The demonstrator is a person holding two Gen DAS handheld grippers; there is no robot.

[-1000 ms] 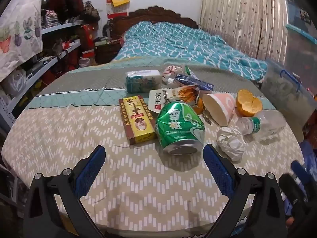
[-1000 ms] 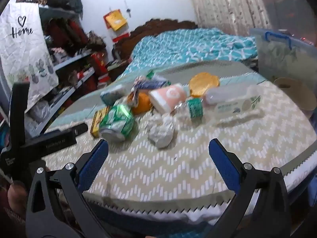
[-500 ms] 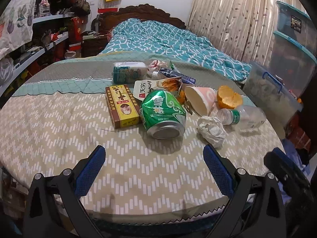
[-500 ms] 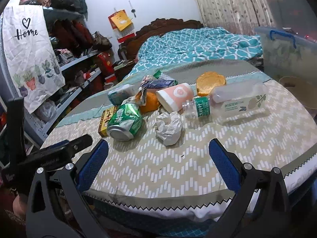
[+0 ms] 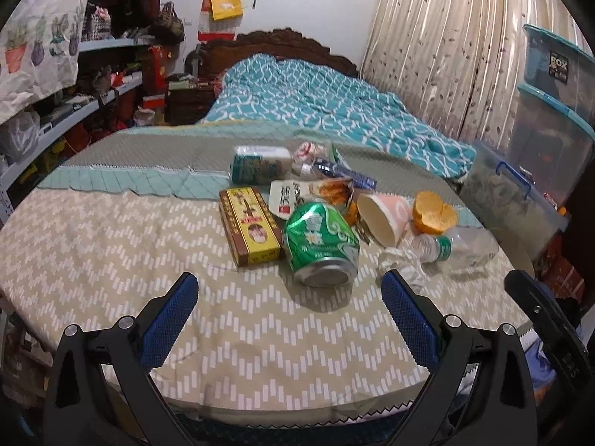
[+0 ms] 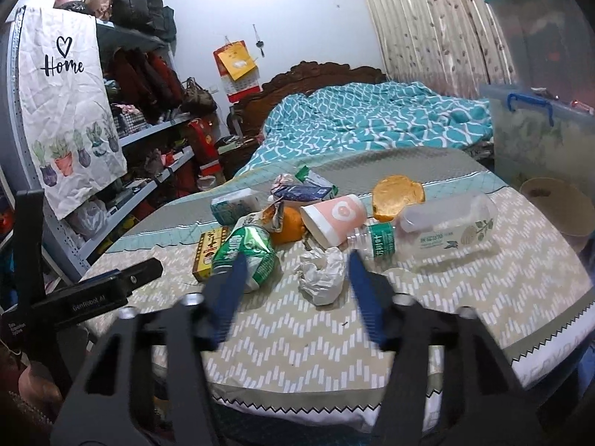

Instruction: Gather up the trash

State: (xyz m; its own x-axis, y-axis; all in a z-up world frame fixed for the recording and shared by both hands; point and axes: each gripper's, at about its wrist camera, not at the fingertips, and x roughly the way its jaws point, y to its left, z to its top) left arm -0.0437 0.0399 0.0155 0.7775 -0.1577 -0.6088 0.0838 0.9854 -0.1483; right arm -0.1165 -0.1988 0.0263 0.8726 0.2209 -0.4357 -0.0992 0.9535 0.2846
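The left wrist camera is looking forward and down between its own blue-padded fingers (image 5: 174, 319), sitting low at the near edge of the chevron-patterned table (image 5: 111, 245) and facing the bed (image 5: 334, 111) and curtain beyond. The right wrist camera is riding further to the right, also tilting down across the table, facing the shelves (image 6: 148, 133) and the same bed (image 6: 372, 119). Both are sitting close to the table edge, with the litter pile near. Both views are sharing the green can (image 5: 321, 241) (image 6: 247, 249), the crumpled paper (image 5: 403, 264) (image 6: 323, 271), the pink cup (image 5: 386, 217) (image 6: 334, 217) and the plastic bottle (image 5: 457, 243) (image 6: 435, 226). The left gripper's black body (image 6: 93, 297) is showing at the right view's left edge.
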